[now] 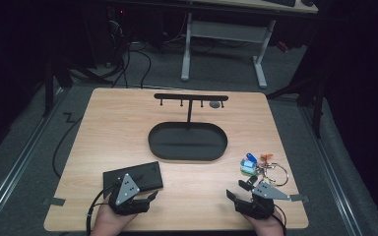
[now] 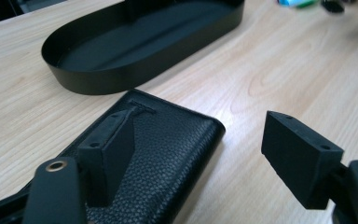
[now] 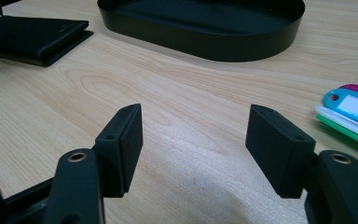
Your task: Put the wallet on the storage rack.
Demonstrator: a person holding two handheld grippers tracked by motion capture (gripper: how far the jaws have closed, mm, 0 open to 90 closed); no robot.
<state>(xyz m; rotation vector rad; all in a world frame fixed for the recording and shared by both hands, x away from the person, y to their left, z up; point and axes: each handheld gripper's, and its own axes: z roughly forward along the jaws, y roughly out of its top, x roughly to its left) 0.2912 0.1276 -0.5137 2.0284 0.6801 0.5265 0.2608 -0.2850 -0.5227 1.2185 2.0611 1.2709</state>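
Both grippers sit at the near table edge, jaws released: left gripper [image 1: 139, 199] over the wallet [image 1: 134, 178], right gripper [image 1: 240, 191] just short of the keys [image 1: 262, 166]. Judged step: approach for pickup. Next, the left jaws must straddle the wallet's edge and close, presumably to carry it to the tray [image 1: 188, 155].

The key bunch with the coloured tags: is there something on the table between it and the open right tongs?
Nothing visible. The key bunch lies on bare wood just beyond the right tongs, slightly to their right; the black tray is farther off.
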